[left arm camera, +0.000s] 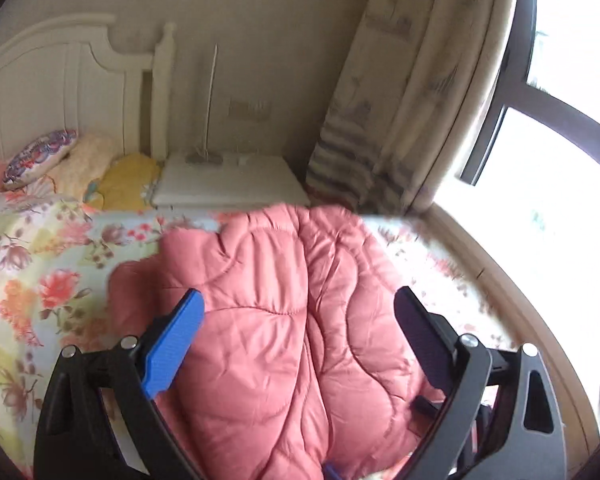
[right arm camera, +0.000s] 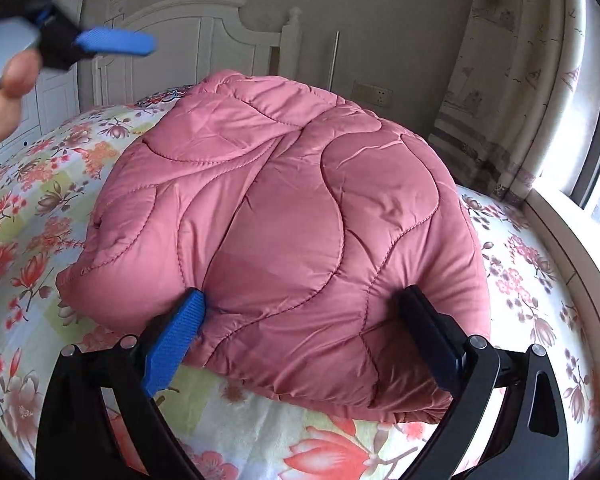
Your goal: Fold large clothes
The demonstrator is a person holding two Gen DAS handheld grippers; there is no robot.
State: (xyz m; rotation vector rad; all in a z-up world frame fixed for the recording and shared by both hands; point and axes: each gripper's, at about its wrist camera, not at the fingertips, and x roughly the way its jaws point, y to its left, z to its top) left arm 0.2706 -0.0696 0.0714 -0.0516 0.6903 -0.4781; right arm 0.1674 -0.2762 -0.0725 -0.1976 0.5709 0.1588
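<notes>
Pink quilted jacket (right arm camera: 284, 224) lying folded into a thick bundle mid-frame on the floral bedspread (right arm camera: 40, 208) (folding seemingly nearly done). Right gripper (right arm camera: 300, 312) spreading wide around its near edge; left gripper (left arm camera: 300, 312) hovering wide, holding nothing.

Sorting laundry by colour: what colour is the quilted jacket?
Salmon pink quilted jacket; clearest in the right wrist view.
</notes>
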